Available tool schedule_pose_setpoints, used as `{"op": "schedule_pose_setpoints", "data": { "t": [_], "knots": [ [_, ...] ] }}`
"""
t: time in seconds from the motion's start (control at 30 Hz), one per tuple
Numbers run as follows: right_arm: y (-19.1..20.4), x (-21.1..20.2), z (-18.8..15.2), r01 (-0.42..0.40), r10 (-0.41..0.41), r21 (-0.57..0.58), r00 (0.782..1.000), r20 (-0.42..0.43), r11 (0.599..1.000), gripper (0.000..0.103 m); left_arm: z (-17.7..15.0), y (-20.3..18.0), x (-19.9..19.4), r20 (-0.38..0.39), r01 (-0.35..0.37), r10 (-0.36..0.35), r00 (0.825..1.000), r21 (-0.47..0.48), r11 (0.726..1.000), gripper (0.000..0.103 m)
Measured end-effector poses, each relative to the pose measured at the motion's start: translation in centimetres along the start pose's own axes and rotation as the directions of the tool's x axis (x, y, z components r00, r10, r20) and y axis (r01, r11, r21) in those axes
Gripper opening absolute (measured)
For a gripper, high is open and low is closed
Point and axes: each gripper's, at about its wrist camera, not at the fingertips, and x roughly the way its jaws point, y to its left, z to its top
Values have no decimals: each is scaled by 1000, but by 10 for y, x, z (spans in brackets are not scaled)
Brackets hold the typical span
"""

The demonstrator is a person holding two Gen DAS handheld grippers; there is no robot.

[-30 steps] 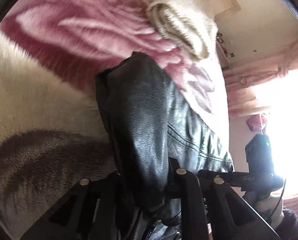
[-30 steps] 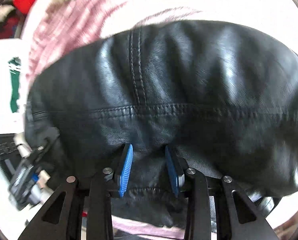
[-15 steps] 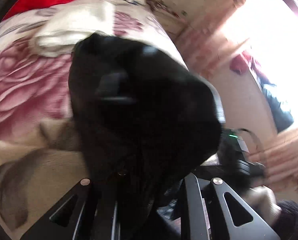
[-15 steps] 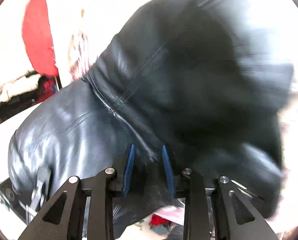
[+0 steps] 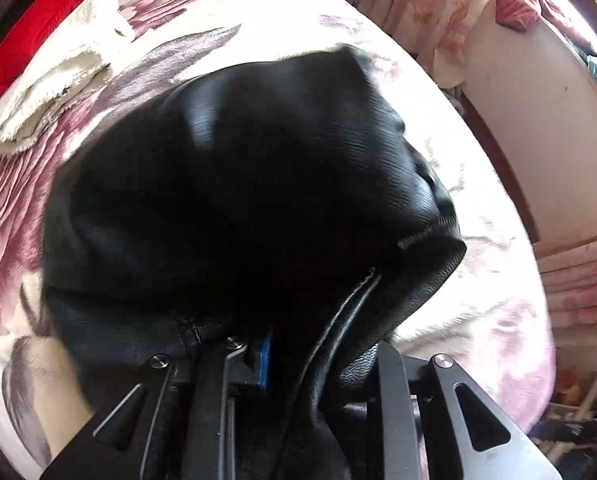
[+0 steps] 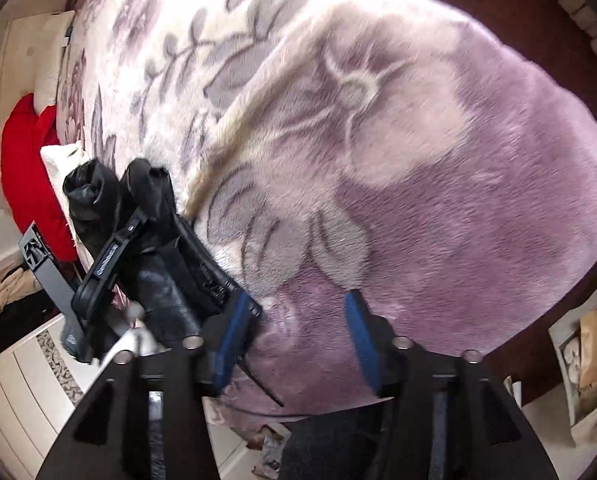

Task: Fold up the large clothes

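Observation:
A black leather jacket [image 5: 238, 200] fills the middle of the left wrist view, bunched over the floral plush blanket [image 5: 478, 260]. My left gripper [image 5: 318, 360] has the jacket's zip edge packed between its fingers. One blue pad [image 5: 264, 356] shows, the other finger is buried under leather, and the jaws are opening. In the right wrist view the jacket [image 6: 154, 208] hangs at the left beside the left gripper's black frame [image 6: 102, 268]. My right gripper [image 6: 298, 340] is over the purple blanket [image 6: 418, 160]. Its jaws are opening, with nothing between the blue pads.
A red pillow [image 6: 26, 168] and a folded cream cloth [image 5: 58, 80] lie at the head of the bed. Pink curtains [image 5: 438, 8] hang beyond the far side. A white cabinet [image 6: 26, 380] stands by the near edge, with clutter on the floor.
The right gripper has let go of the jacket, opened and swung out over the blanket. The left gripper has rolled and carried the bunched jacket across the bed.

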Motion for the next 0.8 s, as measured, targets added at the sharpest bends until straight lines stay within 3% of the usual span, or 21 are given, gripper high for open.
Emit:
{"op": "schedule_pose_setpoints", "data": {
  "t": [0.1, 0.13, 0.17, 0.23, 0.4, 0.47, 0.53, 0.67, 0.8],
  "knots": [
    [-4, -13, 5, -28, 28, -40, 1000, 1, 999, 72, -2, 16, -34, 31, 37, -36, 999, -38, 999, 24],
    [-1, -16, 8, -43, 43, -54, 999, -4, 998, 74, -2, 23, -41, 24, 60, -59, 998, -54, 997, 33],
    [4, -16, 7, -54, 53, -69, 999, -11, 996, 78, 0, 30, -43, 8, 111, -111, 994, -66, 992, 65],
    [32, -2, 3, -64, 63, -97, 998, -14, 993, 79, 8, 45, -40, -26, 206, -210, 977, -120, 971, 103],
    [93, 17, -1, -90, 91, -173, 996, 1, 981, 79, 4, 60, -61, -9, 344, -353, 935, -207, 916, 103],
    [112, 14, -4, -105, 110, -217, 994, 9, 970, 80, 4, 75, -86, 47, 349, -348, 936, -224, 910, 103],
    [129, 17, -6, -101, 108, -261, 994, 12, 960, 84, -8, 88, -110, 109, 314, -296, 949, -233, 921, 103],
    [169, 34, -5, -116, 124, -358, 992, 0, 926, 87, -6, 122, -126, 147, 130, -94, 985, -260, 957, 103],
    [219, 82, 4, -103, 112, -462, 994, -8, 881, 87, -27, 159, -107, 136, -14, 54, 989, -283, 959, 103]
  ]
}}
